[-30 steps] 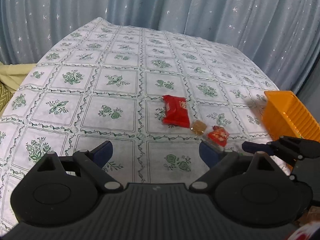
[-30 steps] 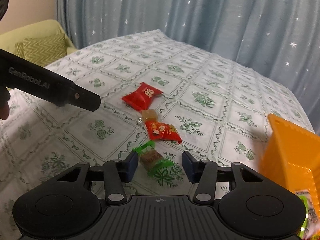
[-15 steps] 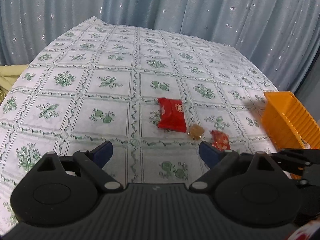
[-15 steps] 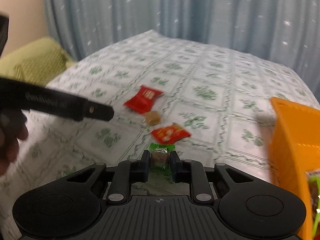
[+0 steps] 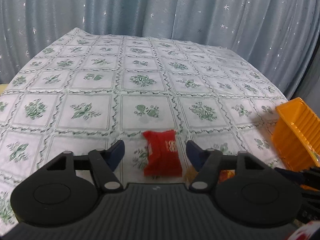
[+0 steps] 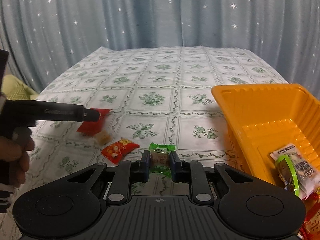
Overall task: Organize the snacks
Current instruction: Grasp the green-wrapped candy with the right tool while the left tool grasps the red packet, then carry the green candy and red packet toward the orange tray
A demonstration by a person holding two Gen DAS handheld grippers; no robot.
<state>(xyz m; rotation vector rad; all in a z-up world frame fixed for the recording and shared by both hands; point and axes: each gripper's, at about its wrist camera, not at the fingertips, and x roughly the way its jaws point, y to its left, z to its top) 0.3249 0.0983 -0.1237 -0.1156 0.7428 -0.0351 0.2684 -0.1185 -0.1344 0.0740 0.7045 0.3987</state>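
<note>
Left tongs (image 5: 155, 153): parted, their jaws having just been closing; the pads stand to either side of the red packet (image 5: 162, 153) without touching it.
Red packet: flat on the surface (image 5: 140, 84), long axis running away from the camera, in line with the gap between the jaws and straight ahead of them.
Right tongs (image 6: 159, 163): clenched on the green-wrapped candy (image 6: 160, 158), which is pinched across its middle with both twisted ends free.
Orange tray (image 6: 266, 120): to the right of the right tongs, near, tilted open toward them; it already holds a pale packet (image 6: 296, 166) and others at its near corner.
Remaining on the surface: a small tan candy (image 6: 104, 138) and an orange-red packet (image 6: 120, 150), between the two tongs.
Governing relation: the left tongs are the nearer to the red packet and need only close; the held candy must travel rightward to clear the tray's wall.
</note>
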